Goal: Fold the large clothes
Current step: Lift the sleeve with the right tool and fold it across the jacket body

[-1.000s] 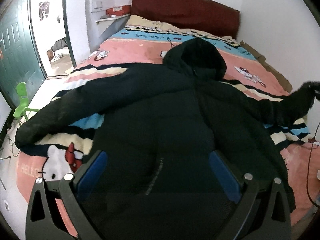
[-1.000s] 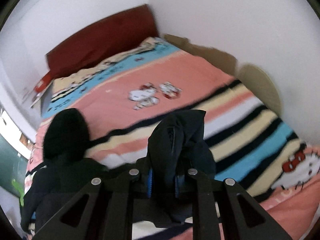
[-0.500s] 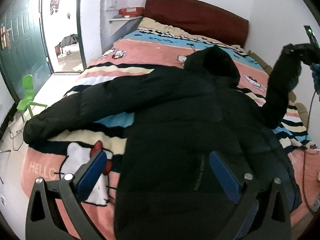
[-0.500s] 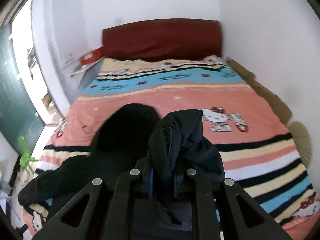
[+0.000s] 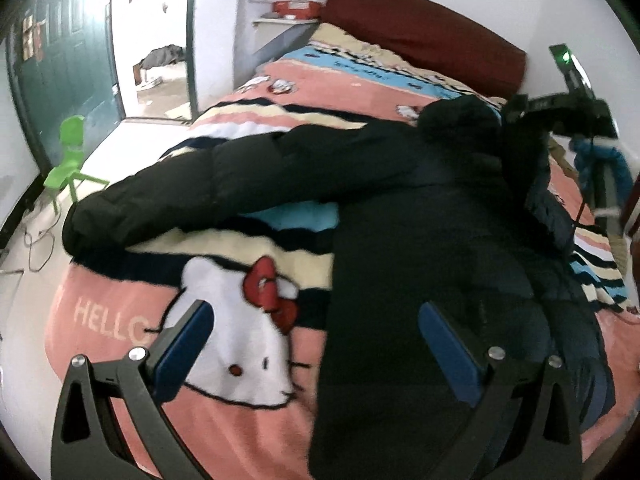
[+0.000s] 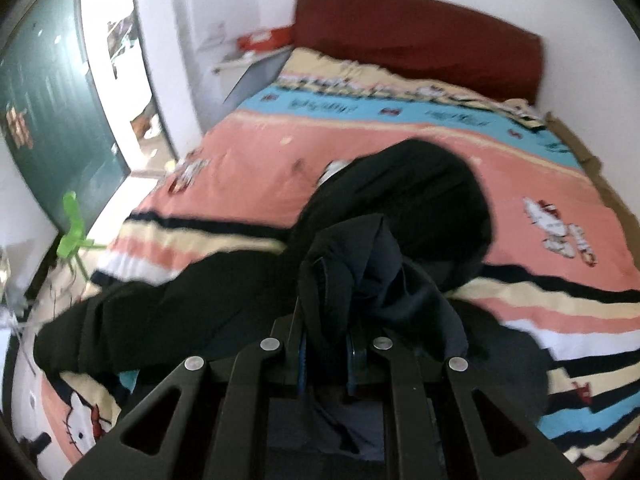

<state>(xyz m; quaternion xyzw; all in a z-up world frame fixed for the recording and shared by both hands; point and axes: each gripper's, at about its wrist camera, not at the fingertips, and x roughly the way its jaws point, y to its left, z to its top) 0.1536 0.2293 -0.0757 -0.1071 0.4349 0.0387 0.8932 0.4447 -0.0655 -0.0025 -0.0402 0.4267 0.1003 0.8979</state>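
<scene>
Sleeve cuff of a black padded hooded coat clamped in the right tool above a bed.

The right tool (image 6: 326,354) is closed tight on the cuff of one sleeve (image 6: 352,264), which is bunched between its blue pads and raised over the coat's hood (image 6: 420,192). The left tool (image 5: 316,344) is held wide open and empty, its blue-padded fingers (image 5: 448,348) spread above the coat's lower part. The black padded hooded coat (image 5: 420,240) is laid flat on the pink striped cartoon-cat blanket (image 5: 224,320) of the bed, its other sleeve (image 5: 192,196) stretched towards the bed's edge. A small green plastic chair (image 5: 68,156) is seen beside a dark green door (image 5: 60,60).
</scene>
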